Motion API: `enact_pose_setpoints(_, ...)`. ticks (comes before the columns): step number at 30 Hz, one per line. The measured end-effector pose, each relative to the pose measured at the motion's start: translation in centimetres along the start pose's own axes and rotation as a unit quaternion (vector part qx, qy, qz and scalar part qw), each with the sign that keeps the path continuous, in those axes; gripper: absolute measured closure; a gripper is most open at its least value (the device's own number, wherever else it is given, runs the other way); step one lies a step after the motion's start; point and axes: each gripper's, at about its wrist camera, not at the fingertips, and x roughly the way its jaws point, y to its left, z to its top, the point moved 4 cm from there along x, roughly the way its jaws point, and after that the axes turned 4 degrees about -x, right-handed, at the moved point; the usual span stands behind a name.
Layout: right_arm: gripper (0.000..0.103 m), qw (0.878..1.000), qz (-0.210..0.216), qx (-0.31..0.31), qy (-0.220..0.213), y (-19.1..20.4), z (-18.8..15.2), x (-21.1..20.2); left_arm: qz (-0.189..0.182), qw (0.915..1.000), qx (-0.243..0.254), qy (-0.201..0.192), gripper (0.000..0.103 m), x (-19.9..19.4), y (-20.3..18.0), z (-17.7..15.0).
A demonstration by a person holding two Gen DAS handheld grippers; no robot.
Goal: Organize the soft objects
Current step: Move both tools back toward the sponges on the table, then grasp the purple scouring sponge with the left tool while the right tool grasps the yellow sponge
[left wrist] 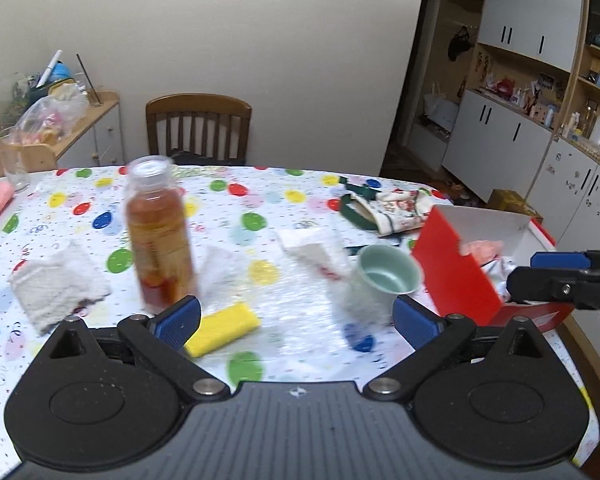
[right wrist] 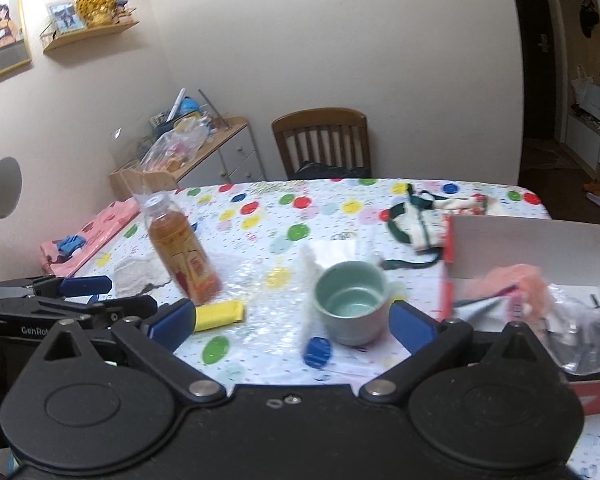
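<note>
My left gripper [left wrist: 296,318] hangs open over the spotted tablecloth [left wrist: 260,208], with a yellow sponge [left wrist: 222,330] lying on the cloth just inside its left fingertip. A white towel [left wrist: 58,288] lies to the left, a white tissue [left wrist: 312,250] in the middle and a green-trimmed patterned cloth [left wrist: 384,208] at the far right. My right gripper [right wrist: 292,324] is open too; its fingers stand either side of a mint cup [right wrist: 350,308] without touching it. A red and white box [right wrist: 532,240] on the right holds a pink cloth [right wrist: 516,280] and clear plastic [right wrist: 584,332].
A bottle of amber drink [left wrist: 160,232] stands left of centre, a drinking glass [left wrist: 14,160] at the far left. A wooden chair [left wrist: 198,128] is behind the table. A pink sheet [right wrist: 88,236] lies on the table's left edge.
</note>
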Motion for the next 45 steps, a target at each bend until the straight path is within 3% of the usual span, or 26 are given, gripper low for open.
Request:
enact_pose_setpoints(8,0.001,0.998,0.022,-0.06,0.023,4.7,0.5,5.5,0.004,0.9998,-0.018,0.0,0.0,0.5,6.3,-1.6)
enact_pose_setpoints(14,0.003,0.992,0.04,-0.101,0.07,6.7,0.5,10.1,0.016,0.9993,-0.033,0.012,0.0,1.3,10.1,-3.2)
enact_pose_setpoints(27,0.017,0.951,0.076,-0.245,0.174,11.0,0.4,18.8,0.041,0.9967,-0.043,0.055,0.0,5.4,16.7,-5.8)
enact_pose_setpoints(32,0.026,0.925,0.086,-0.309,0.205,12.7,0.1,21.7,0.032,0.9959,-0.055,0.064,0.0,6.7,18.2,-6.2)
enact_pose_setpoints(36,0.04,0.892,0.1,-0.379,0.227,14.0,-0.6,23.5,0.021,0.9957,-0.045,0.078,0.001,7.6,18.1,-7.0)
enact_pose_setpoints(39,0.04,0.862,0.114,-0.434,0.235,14.8,-1.0,24.4,0.018,0.9961,-0.028,0.081,0.001,8.0,17.9,-7.4)
enact_pose_setpoints(45,0.045,0.824,0.15,-0.475,0.27,15.6,-1.8,25.9,0.008,0.9959,-0.026,0.087,0.002,9.0,18.1,-7.7)
